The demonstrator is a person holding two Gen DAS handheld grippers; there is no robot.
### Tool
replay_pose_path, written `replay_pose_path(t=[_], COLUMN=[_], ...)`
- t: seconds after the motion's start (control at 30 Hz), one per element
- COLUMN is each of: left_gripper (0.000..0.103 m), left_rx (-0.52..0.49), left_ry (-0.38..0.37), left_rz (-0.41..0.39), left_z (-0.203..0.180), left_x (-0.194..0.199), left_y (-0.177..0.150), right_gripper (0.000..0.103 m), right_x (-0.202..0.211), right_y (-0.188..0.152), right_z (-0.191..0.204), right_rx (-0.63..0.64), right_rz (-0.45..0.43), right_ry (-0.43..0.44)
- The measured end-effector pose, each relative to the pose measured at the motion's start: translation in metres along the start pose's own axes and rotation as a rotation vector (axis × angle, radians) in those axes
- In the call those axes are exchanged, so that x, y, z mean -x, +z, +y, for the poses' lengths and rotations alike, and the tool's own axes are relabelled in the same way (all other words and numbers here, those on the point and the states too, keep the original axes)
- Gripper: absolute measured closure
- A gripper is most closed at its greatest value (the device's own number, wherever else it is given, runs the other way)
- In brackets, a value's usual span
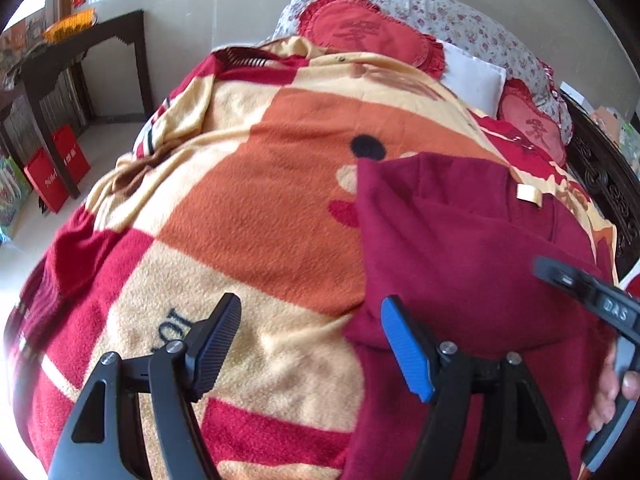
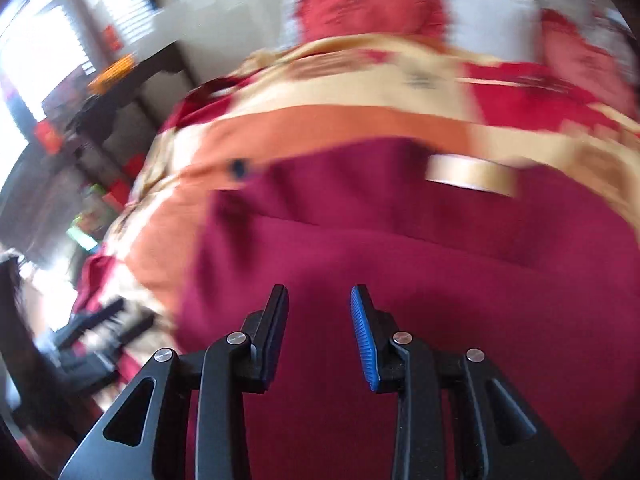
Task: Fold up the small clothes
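Maroon fleece garment (image 1: 472, 248), spread flat on the right part of a bed, over a checked blanket (image 1: 248, 200) of orange, cream and red; a pale sewn-in label (image 1: 529, 193) lies near its far edge, writing too small to read. Blanket bears dark letters just beyond the left gripper (image 1: 308, 344), partly legible as "101" upside down. Left gripper: jaws spread wide, holding nothing, one black pad over the blanket, one blue pad over the garment's near left edge. Right gripper (image 2: 320, 336): jaws parted, empty, hovering above the garment; this view is blurred. Its handle, seen at the left view's right edge, carries white letters "DAS". Red round cushions (image 1: 368, 32) with a dark character sit at the bed's head, beside a floral pillow (image 1: 460, 16). Dark wooden table (image 1: 80, 56) stands by the wall, red bags (image 1: 56, 168) beneath it.
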State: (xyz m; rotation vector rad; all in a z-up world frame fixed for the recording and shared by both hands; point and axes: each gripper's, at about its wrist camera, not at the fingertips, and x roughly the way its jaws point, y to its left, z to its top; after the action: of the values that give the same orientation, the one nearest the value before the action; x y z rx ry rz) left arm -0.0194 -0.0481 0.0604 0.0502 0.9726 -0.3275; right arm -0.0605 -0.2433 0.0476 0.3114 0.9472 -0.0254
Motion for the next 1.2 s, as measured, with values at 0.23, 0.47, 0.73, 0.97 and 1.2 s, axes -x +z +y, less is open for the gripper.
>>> replay_pose_path(t=[0.23,0.47,0.73,0.97,1.2], left_gripper=[0.027,0.027,0.026,0.026,0.026], left_rx=[-0.048,-0.152,-0.163,-0.163,-0.173], left_ry=[-0.016,-0.005,-0.009,-0.005,0.017], left_rz=[0.013,0.053,0.030,0.063,0.065], left_z=[-0.035,-0.067,-0.077,-0.083,-0.085], left_x=[0.002,-0.005,0.000,-0.011,-0.016], left_y=[-0.007,-0.018,-0.014,-0.018,-0.019], right_gripper=[0.090,0.090,0.077,0.077,0.077], right_x=[0.056,0.084,0.147,0.144,0.122], right_y=[-0.042,-0.052,-0.062,-0.078,-0.077], right_z=[-0.124,-0.155,-0.253,-0.337,-0.355], right_rx=[-0.247,-0.272,-0.562,-0.775,-0.818], right_rz=[-0.047,-0.071,-0.230,-0.266,-0.242], right_ry=[-0.283,-0.202,-0.301,-0.275,-0.262])
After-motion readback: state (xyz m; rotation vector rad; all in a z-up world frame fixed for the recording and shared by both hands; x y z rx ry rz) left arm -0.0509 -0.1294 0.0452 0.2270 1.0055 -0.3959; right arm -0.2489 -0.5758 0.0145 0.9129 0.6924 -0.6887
